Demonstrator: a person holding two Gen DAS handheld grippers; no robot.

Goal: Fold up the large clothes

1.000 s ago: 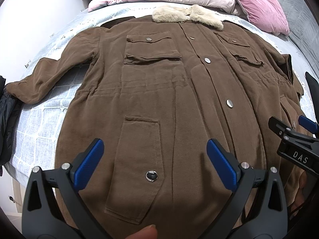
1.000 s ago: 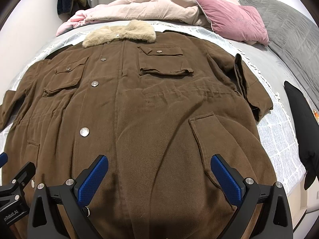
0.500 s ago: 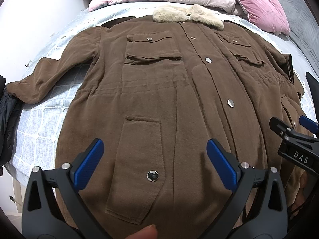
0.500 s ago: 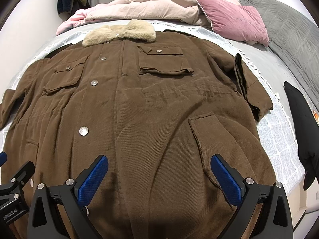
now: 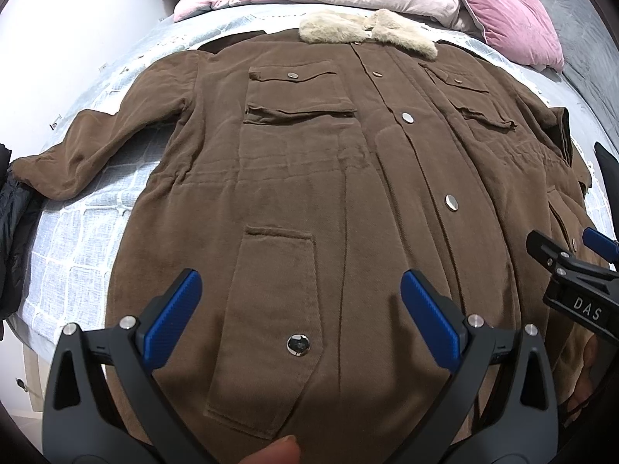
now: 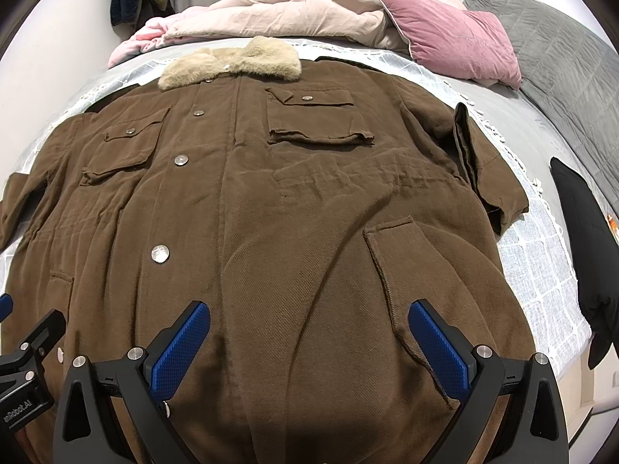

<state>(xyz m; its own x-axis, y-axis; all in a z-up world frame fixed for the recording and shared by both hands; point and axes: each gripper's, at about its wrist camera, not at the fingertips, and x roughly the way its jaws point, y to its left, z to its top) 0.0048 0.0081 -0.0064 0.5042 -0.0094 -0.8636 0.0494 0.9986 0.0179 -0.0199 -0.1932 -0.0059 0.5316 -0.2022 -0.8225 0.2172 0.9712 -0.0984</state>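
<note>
A large brown coat [image 5: 309, 178] with a beige fur collar [image 5: 363, 31] lies face up, spread flat on the bed, snaps closed; it also shows in the right wrist view [image 6: 271, 212]. Its left sleeve [image 5: 96, 150] stretches out to the side; the right sleeve [image 6: 487, 170] is folded back by the coat's edge. My left gripper [image 5: 301, 309] is open and empty above the lower left pocket near the hem. My right gripper [image 6: 309, 344] is open and empty above the hem on the right half. Each gripper shows at the edge of the other's view.
The bed [image 5: 69, 247] has a white checked cover. A pink duvet [image 6: 278, 11] and a pink pillow [image 6: 456, 42] lie at the head, a grey blanket [image 6: 561, 58] to the right. Dark garments lie at the left bed edge [image 5: 11, 232] and the right [image 6: 584, 239].
</note>
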